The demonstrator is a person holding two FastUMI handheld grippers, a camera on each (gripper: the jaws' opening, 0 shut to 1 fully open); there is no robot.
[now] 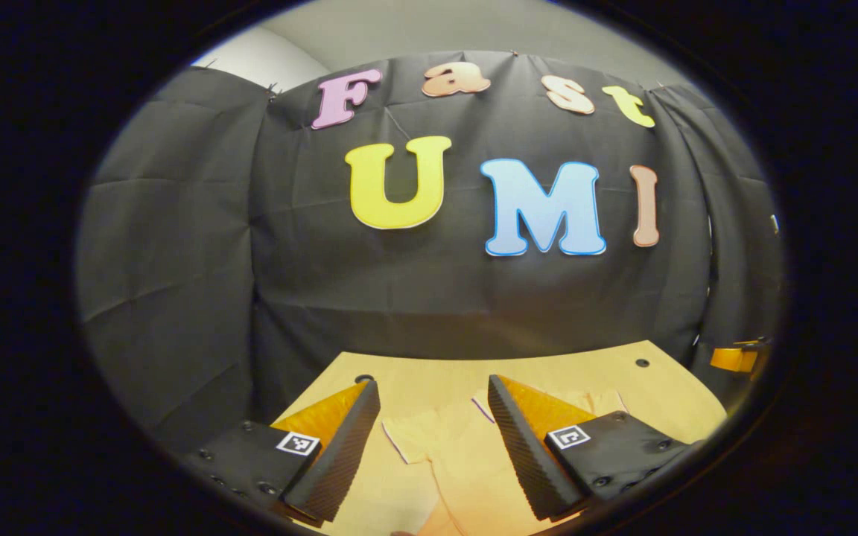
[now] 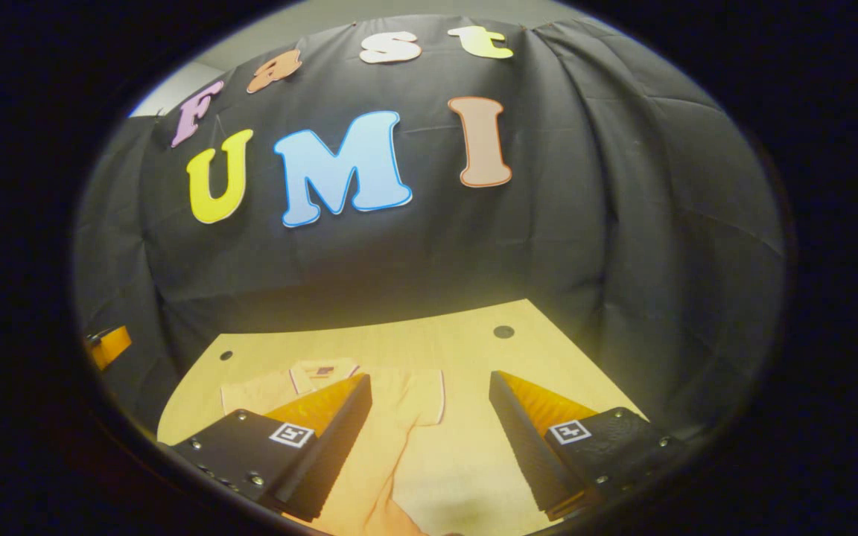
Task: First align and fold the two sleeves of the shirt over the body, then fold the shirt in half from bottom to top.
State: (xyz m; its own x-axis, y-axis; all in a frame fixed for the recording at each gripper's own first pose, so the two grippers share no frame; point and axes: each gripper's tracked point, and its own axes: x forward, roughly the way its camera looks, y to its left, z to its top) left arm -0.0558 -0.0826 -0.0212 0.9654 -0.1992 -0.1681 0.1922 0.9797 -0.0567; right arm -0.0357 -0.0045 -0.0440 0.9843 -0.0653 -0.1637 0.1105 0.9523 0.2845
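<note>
— Black cloth wall [image 1: 176, 260] far back, pale wooden table [image 2: 474, 342] in front. And on the table?
— Pale yellow short-sleeved shirt [image 2: 399, 402], lying flat, collar at the far end.
— And the grippers?
— Left gripper [image 1: 434, 439] spread wide above the shirt, gripping nothing. Right gripper [image 2: 430, 439] also spread wide, gripping nothing, above the shirt's right sleeve.
</note>
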